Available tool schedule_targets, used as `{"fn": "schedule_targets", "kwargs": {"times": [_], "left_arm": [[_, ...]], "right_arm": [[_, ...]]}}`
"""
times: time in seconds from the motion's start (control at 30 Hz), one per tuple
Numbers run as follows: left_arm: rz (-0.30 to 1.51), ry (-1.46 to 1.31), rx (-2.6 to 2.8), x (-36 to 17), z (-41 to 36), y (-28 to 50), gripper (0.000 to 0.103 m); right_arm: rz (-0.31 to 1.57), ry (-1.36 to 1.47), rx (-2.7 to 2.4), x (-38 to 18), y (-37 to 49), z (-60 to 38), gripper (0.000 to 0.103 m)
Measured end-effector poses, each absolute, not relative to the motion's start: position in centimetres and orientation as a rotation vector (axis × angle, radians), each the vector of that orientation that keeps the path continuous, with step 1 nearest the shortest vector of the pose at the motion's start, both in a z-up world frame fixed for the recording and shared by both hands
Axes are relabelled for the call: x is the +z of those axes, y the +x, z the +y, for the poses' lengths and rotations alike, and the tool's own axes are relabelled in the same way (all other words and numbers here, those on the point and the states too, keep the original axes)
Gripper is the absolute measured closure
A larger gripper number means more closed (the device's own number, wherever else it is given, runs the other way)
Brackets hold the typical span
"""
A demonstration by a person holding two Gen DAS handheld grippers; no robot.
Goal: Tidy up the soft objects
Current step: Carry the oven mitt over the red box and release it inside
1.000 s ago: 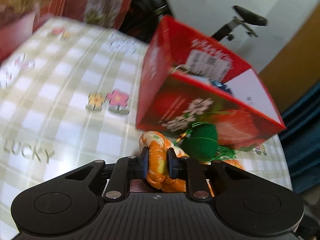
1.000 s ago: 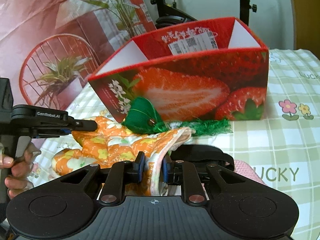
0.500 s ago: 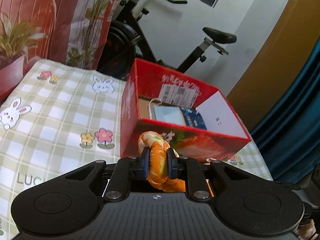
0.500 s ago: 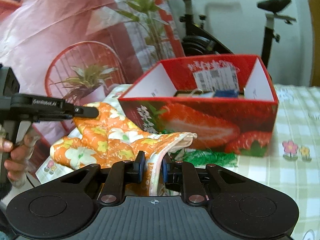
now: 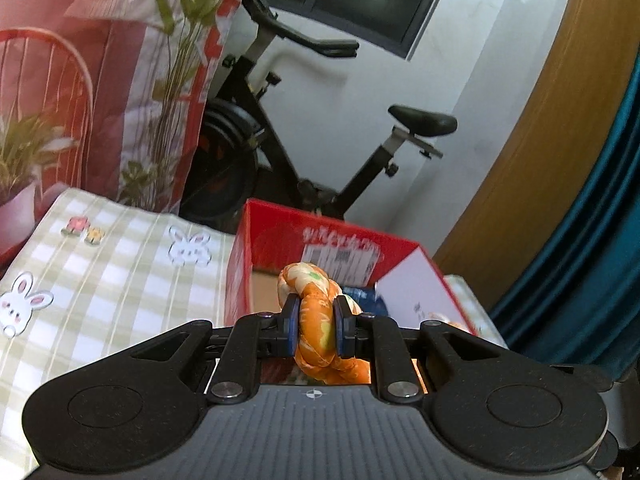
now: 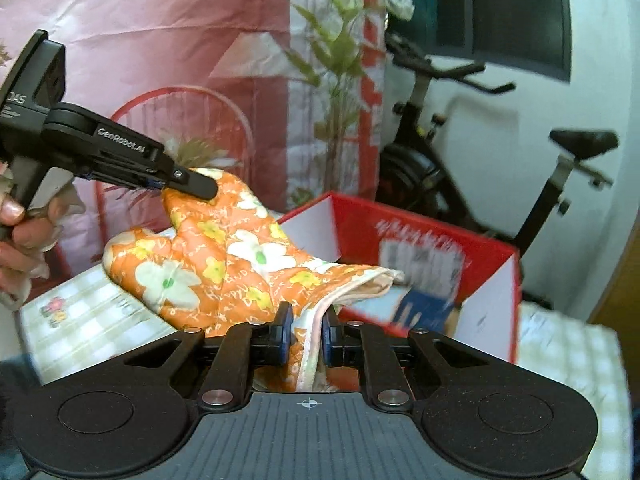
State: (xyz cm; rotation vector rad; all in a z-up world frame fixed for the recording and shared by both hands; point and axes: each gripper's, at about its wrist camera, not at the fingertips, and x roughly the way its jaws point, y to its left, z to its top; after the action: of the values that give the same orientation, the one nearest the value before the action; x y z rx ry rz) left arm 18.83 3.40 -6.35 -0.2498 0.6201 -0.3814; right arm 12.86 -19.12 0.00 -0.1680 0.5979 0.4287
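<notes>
Left wrist view: our left claw is pinched tight on a bunched fold of the orange floral oven mitt. The red strawberry box sits straight ahead and below, open top facing us, on the checked counter. A labelled packet and something blue lie inside the box; the rest of the mitt is hidden under the claw body.

Right wrist view: our right claw grips the mitt's cuff edge. From here the left claw shows holding the fingertip end, up and away from the box. The mitt's long axis hangs between both claws, cuff end nearest the box opening. We judge the right hand leads the drop in; only this view shows the full spread.
</notes>
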Motion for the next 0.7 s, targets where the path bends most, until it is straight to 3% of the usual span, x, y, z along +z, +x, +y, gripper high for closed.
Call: {"fn": "schedule_targets", "kwargs": {"times": [0.23,0.7], "left_arm": [[0.592,-0.259,-0.335,-6.2,1.2,22.8,0.085],[0.686,-0.172,-0.284,-10.3,-1.8,30.1,0.084]], "right_arm": [[0.570,-0.244,0.347,0.0,17.9,-19.7,0.092],[0.707,-0.173,0.211,-6.0,26.9,-21.2,0.093]]}}
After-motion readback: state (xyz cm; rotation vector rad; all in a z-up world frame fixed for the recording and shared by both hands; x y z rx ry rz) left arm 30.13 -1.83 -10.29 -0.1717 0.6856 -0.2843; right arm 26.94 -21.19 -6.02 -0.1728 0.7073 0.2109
